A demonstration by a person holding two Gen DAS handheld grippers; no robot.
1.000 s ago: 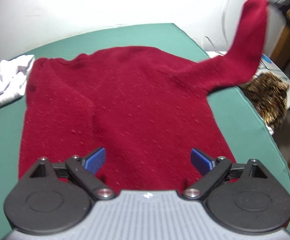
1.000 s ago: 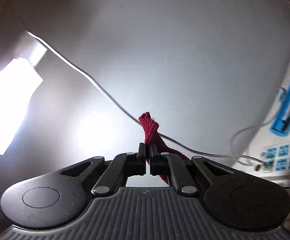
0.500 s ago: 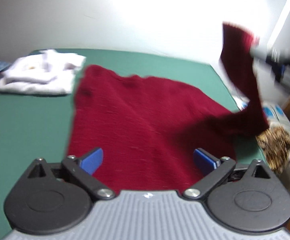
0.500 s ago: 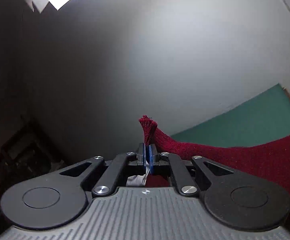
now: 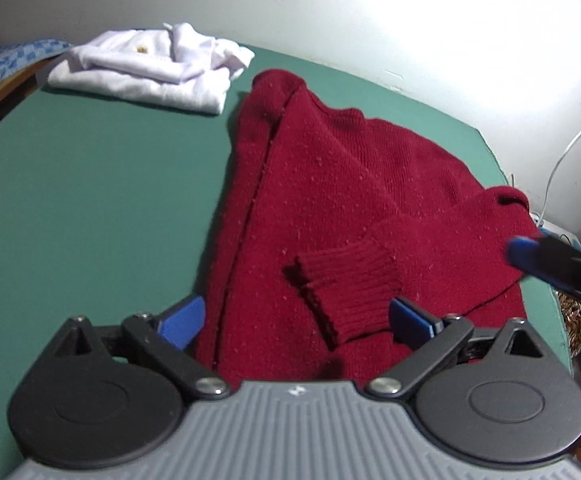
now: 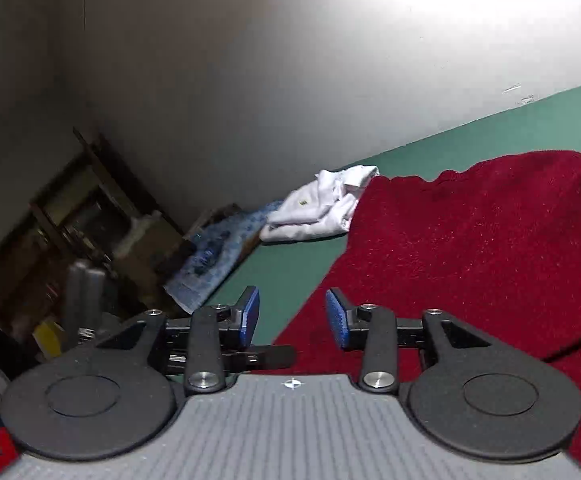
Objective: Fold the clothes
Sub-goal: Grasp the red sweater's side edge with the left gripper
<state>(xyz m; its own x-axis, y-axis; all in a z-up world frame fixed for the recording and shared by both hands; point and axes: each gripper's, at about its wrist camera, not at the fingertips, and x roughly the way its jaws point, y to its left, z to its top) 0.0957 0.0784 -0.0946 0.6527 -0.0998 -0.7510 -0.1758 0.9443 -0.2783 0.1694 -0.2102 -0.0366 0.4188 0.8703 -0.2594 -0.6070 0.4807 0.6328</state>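
A dark red knit sweater (image 5: 330, 184) lies flat on the green table (image 5: 90, 184). Its right sleeve is folded across the body, and the ribbed cuff (image 5: 342, 280) rests on the fabric. My left gripper (image 5: 296, 318) is open and empty, low over the sweater's near hem, with the cuff between its blue pads. My right gripper (image 6: 292, 316) is open and empty over the sweater's (image 6: 470, 256) edge; it also shows at the right in the left wrist view (image 5: 530, 260).
A folded white garment (image 5: 150, 68) lies at the table's far left corner, also in the right wrist view (image 6: 322, 204). A blue patterned cloth (image 6: 218, 256) and dark shelving (image 6: 82, 216) stand beyond the table's left end. A white wall backs the table.
The right gripper carried the lifted sleeve over the sweater's body, opened and let it go. The sleeve now lies folded on the body. The left gripper stayed open.
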